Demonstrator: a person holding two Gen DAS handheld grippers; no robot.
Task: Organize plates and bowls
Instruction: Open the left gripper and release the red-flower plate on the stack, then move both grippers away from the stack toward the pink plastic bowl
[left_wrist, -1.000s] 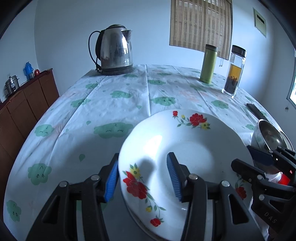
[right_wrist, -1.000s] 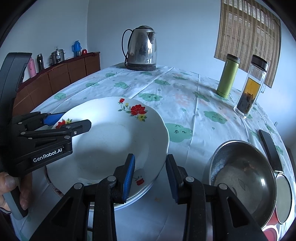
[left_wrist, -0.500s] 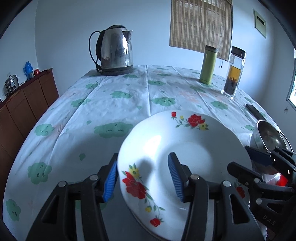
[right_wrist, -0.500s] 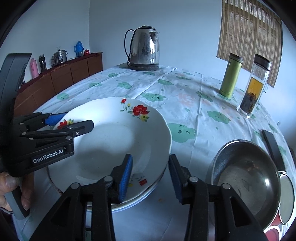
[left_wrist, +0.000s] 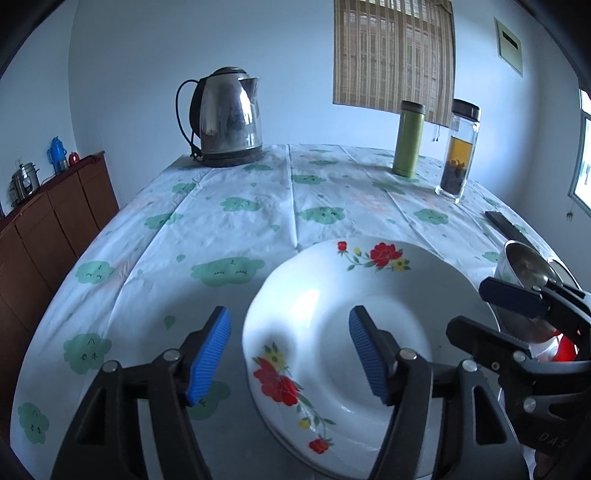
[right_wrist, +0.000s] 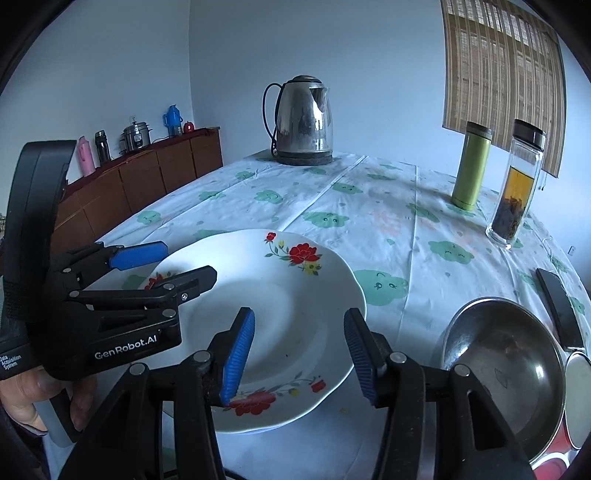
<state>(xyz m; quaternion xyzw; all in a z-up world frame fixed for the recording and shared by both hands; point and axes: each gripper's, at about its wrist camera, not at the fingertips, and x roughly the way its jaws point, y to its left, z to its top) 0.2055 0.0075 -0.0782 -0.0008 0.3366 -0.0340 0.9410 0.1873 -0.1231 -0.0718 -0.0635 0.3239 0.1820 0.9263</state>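
A white deep plate (left_wrist: 369, 288) (right_wrist: 288, 295) with red flowers lies on top of another plate on the clouded tablecloth. My left gripper (left_wrist: 291, 347) (right_wrist: 177, 264) straddles the plate's left rim. Its jaws are opening and the blue pads (left_wrist: 210, 354) stand clear of the rim. My right gripper (right_wrist: 299, 350) (left_wrist: 467, 308) straddles the near right rim. Its jaws are opening too, and its pads (right_wrist: 240, 354) do not press on the plate. A steel bowl (right_wrist: 506, 362) (left_wrist: 524, 262) sits to the right of the plates.
At the back stand a steel kettle (left_wrist: 227, 118), a green flask (left_wrist: 408, 140) and a glass tea bottle (left_wrist: 458, 147). A black flat object (right_wrist: 559, 310) lies beyond the bowl, and a round metal lid (right_wrist: 578, 398) beside it. A wooden sideboard (right_wrist: 140, 184) lines the left wall.
Both grippers' jaws have spread wider around the plate's rim. The plate and both hands have stayed in place.
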